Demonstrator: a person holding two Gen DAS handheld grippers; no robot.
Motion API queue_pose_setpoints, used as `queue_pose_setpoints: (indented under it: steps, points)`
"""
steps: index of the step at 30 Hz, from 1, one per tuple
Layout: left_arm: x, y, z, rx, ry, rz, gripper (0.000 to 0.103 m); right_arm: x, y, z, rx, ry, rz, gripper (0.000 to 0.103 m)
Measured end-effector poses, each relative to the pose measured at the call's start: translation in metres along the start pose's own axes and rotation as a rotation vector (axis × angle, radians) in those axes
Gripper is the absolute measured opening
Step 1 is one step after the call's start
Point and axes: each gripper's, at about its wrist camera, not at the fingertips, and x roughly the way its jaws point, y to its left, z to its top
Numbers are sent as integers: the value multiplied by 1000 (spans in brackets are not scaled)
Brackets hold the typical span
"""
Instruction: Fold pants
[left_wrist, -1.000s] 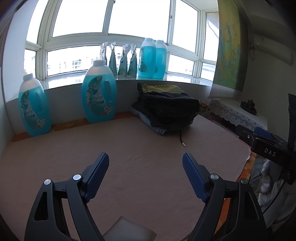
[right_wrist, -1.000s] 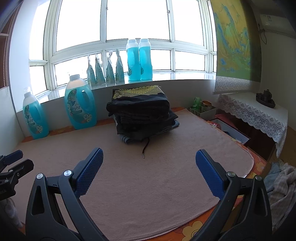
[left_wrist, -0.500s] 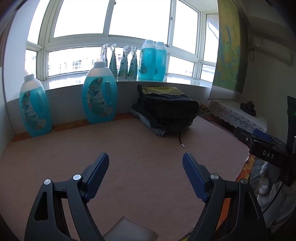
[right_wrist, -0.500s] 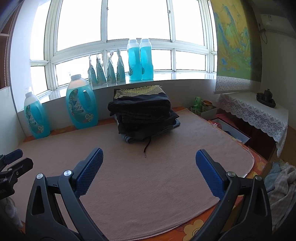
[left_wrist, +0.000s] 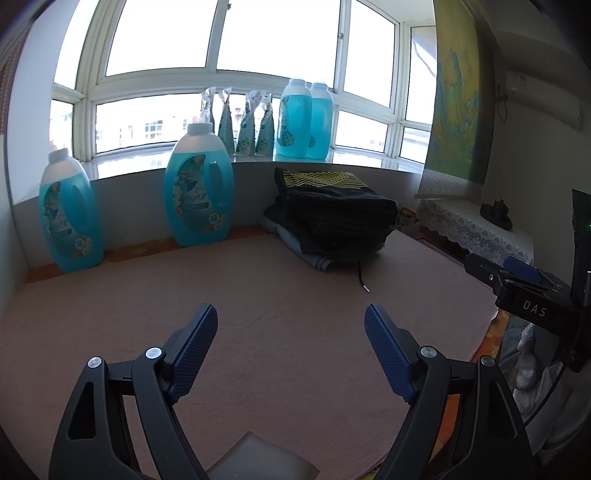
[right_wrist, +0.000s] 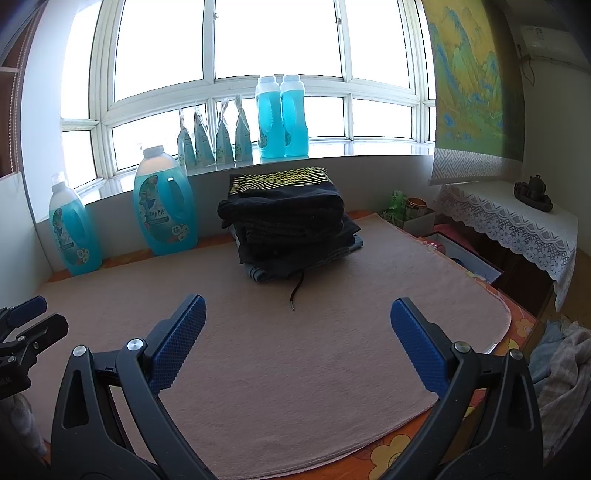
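On the far left two big blue bottles (left_wrist: 198, 192) stand against the wall under the window. More blue bottles and small pouches sit up on the sill. A pink mat (left_wrist: 280, 306) covers the desk, and its near part is bare.

The left gripper (left_wrist: 291, 345) hovers over the near left part of the mat. Its jaws are wide apart and hold nothing. The right gripper (right_wrist: 297, 339) hovers over the near middle of the mat. Its jaws are wide apart too, with nothing in them.

A stack of folded pants (right_wrist: 286, 221) sits at the far side of the mat, a little right of the middle, near the wall. They are dark, and the top one has yellow lines on it. A thin black cord (right_wrist: 296, 290) hangs from the stack onto the mat.

Off the right edge of the desk, low down, lies a heap of loose cloth (right_wrist: 561, 354). I think the next pants may come from there, but I cannot tell for sure.

To do this step well, lay the next pants flat on the bare mat. Keep clear of the stack and its cord. Each gripper should pinch one edge, and both should move together so the fold is even.
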Motion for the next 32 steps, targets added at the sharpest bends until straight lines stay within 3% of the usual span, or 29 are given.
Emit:
queue_pose_setpoints:
  steps: [32]
  points:
    - [1, 8, -4, 15, -11, 15, 82, 7, 6, -12, 4, 13, 8, 102]
